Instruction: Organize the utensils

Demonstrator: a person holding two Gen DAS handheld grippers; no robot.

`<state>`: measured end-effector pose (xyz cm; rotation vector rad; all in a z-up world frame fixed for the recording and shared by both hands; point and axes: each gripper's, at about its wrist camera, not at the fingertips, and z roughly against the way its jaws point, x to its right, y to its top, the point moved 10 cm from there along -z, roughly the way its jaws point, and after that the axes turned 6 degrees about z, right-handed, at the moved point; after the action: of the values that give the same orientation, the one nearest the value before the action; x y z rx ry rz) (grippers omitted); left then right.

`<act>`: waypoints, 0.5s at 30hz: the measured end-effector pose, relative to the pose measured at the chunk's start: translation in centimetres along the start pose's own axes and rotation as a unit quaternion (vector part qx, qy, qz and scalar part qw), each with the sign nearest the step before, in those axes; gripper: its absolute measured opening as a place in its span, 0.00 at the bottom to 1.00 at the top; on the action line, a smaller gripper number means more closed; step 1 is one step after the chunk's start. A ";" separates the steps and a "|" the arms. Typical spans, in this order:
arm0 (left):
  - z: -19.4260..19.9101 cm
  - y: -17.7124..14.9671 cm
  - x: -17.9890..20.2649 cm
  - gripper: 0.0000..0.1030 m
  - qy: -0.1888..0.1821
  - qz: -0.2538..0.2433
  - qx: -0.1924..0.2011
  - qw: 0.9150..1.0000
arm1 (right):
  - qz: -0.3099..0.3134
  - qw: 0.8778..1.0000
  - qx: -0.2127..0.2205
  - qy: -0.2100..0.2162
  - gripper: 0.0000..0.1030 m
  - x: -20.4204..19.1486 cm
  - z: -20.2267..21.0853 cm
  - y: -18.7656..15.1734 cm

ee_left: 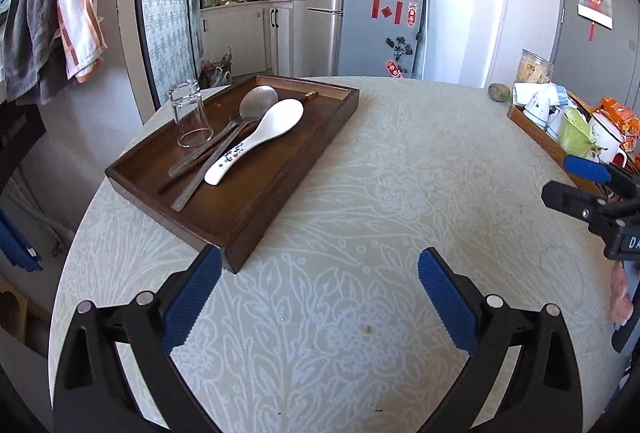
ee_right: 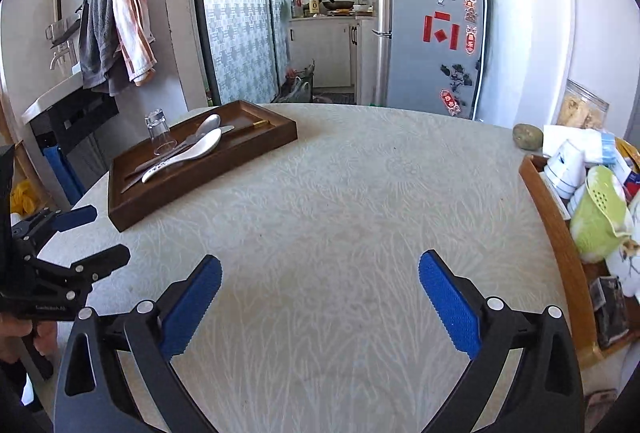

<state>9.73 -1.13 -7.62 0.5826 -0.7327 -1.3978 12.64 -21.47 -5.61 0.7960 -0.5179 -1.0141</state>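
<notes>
A dark wooden tray (ee_left: pixel 256 209) (ee_right: pixel 224 161) lies on the round table at the left. In it lie a white ceramic spoon (ee_left: pixel 260 133) (ee_right: pixel 192 153), a metal spoon (ee_left: pixel 256 103) (ee_right: pixel 208 123), a knife (ee_left: pixel 200 179), dark chopsticks (ee_left: pixel 310 95) and an upturned clear glass (ee_left: pixel 189 113) (ee_right: pixel 159 133). My left gripper (ee_left: pixel 320 273) is open and empty, just in front of the tray's near corner. It also shows in the right wrist view (ee_right: pixel 92 233). My right gripper (ee_right: pixel 320 273) is open and empty above the bare tablecloth, and shows in the left wrist view (ee_left: pixel 580 181).
A lighter wooden tray (ee_right: pixel 560 233) (ee_left: pixel 536 137) at the table's right edge holds cups, a green strainer (ee_right: pixel 600 217) and packets. A small stone (ee_right: pixel 528 137) lies beside it. A fridge (ee_left: pixel 372 5) and kitchen counter stand beyond the table.
</notes>
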 end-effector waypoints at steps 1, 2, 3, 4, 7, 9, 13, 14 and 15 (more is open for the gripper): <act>0.1 0.0 -0.2 0.97 0.003 0.008 0.001 1.000 | -0.001 1.000 -0.003 -0.005 0.97 0.2 0.2 -0.6; 0.3 -0.1 -0.1 0.97 0.006 0.013 -0.001 1.000 | -0.003 1.000 -0.005 -0.006 0.97 0.1 0.5 -1.1; 0.3 -0.3 -0.1 0.97 0.008 0.014 -0.004 1.000 | -0.004 1.000 -0.007 -0.005 0.97 0.1 0.6 -1.5; 0.3 -0.5 0.1 0.97 0.009 0.013 -0.010 1.000 | -0.005 1.000 -0.009 -0.006 0.97 0.1 0.7 -2.0; 0.2 -1.1 0.5 0.97 0.007 0.015 -0.021 1.000 | -0.001 1.000 -0.021 -0.015 0.97 0.1 0.6 -3.1; 0.0 -1.5 0.6 0.97 0.014 0.015 -0.030 0.999 | 0.001 0.999 -0.029 -0.016 0.97 0.0 0.4 -3.7; -0.3 -2.1 0.5 0.97 0.026 0.017 -0.041 0.999 | 0.001 0.999 -0.034 -0.016 0.97 -0.1 0.3 -4.0; -0.4 -2.3 0.5 0.97 0.025 0.017 -0.044 0.999 | 0.001 0.999 -0.034 -0.014 0.97 -0.2 0.4 -4.0; -0.4 -2.3 0.5 0.97 0.023 0.019 -0.046 0.999 | 0.003 0.999 -0.035 -0.011 0.97 -0.3 0.4 -3.9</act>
<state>8.51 -1.85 -9.56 0.5249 -0.6374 -1.3719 10.11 -22.48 -8.49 0.7217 -0.4993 -1.0315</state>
